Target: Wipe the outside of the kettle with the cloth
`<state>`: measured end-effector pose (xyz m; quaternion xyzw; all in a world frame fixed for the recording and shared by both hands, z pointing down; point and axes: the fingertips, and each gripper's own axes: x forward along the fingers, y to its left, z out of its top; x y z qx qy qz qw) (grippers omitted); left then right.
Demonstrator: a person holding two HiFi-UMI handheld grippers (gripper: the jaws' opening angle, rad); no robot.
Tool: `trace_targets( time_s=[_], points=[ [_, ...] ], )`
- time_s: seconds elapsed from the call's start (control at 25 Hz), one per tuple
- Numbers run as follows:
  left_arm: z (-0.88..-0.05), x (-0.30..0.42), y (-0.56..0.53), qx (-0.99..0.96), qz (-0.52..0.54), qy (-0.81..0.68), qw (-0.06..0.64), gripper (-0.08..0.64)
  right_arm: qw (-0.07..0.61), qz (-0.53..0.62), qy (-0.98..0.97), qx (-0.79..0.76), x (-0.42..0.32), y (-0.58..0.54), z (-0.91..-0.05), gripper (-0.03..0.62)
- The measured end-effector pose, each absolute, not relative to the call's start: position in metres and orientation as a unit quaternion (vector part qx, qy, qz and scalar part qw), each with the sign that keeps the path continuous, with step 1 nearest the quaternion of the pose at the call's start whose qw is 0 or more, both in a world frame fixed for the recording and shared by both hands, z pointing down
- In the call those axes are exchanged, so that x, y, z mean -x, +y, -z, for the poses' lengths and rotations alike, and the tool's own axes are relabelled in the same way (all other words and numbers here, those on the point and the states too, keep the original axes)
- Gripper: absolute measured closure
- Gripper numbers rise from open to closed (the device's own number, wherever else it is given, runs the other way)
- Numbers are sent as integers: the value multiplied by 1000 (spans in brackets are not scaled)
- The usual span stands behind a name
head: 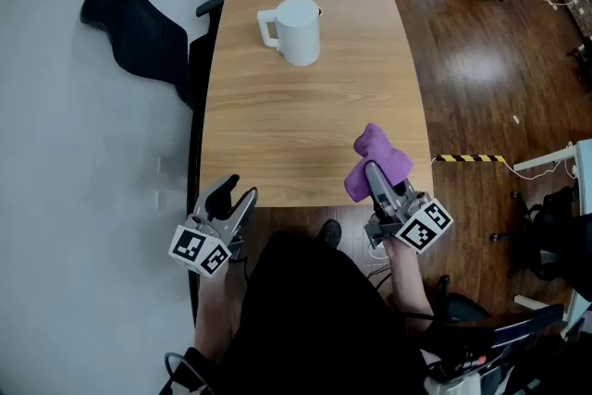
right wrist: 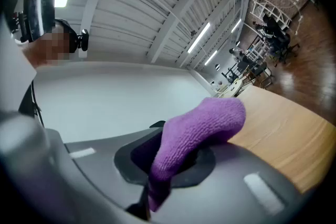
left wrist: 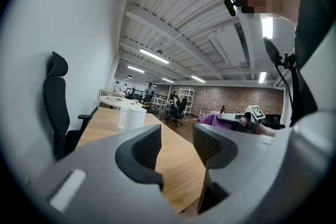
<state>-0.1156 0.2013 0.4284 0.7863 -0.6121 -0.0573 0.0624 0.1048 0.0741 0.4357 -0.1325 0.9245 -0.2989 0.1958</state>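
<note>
Your wooden table bears the kettle. Your right gripper clamps the cloth, which hides its jaws; left gripper stands parted, empty.

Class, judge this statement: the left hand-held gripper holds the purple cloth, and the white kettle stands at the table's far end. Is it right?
Not quite. The cloth is clamped in the right hand-held gripper, as the right gripper view shows; the left hand-held gripper is empty. The kettle does stand at the far end of the table.
</note>
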Motion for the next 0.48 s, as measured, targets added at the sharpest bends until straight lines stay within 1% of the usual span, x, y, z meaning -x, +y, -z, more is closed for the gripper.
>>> trace_targets(
  time_s=[0.28,0.48],
  points=[
    [-424,154,149,-787,41,-614,53,270,193,296,923,153,-97,43,-432,572],
    [-419,205,108,-804,42,-592,44,265,179,293,919,194,-70,36,-424,572]
  ],
)
